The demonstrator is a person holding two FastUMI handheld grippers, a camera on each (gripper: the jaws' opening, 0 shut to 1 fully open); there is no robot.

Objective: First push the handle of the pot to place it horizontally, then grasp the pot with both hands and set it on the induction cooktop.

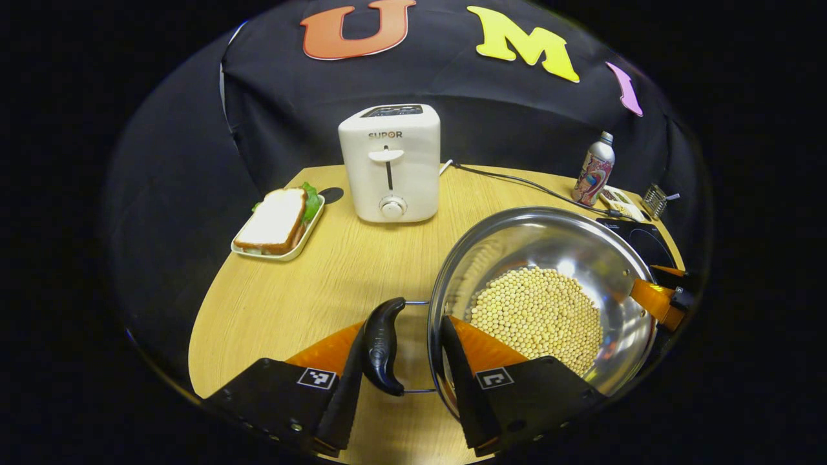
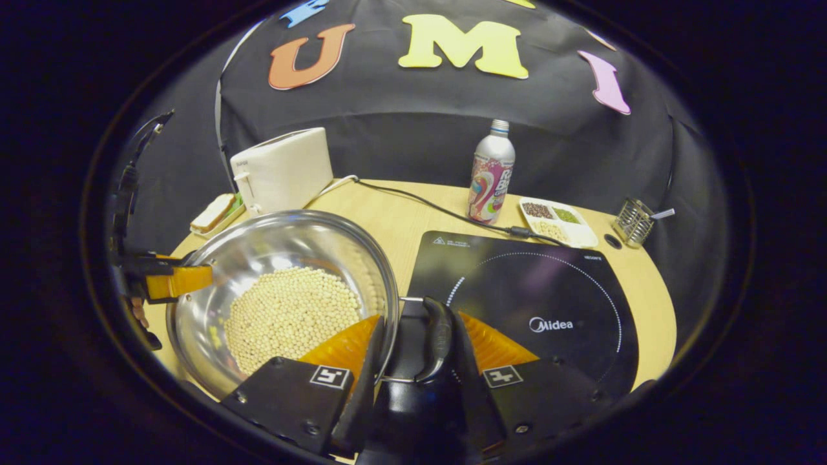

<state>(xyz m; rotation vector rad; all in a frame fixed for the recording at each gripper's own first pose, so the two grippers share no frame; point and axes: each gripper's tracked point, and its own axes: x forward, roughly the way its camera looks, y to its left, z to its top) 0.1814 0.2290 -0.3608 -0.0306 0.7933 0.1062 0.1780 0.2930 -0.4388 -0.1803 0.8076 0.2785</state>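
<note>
Apparently the handle-pushing is done: the pot (image 2: 284,290) of beans sits on the bench (image 1: 303,284), just left of the cooktop (image 2: 536,303). Left gripper (image 1: 404,361) stands open around one handle (image 1: 382,345); right gripper (image 2: 413,361) straddles the other handle (image 2: 437,339), grip uncertain. Lifting remains.

- Black glass induction cooktop (image 1: 636,237) is lying mostly hidden behind the round steel pot (image 1: 517,245).
- Far gripper (image 2: 171,281) is showing cut off by the edge, grip unclear.
</note>
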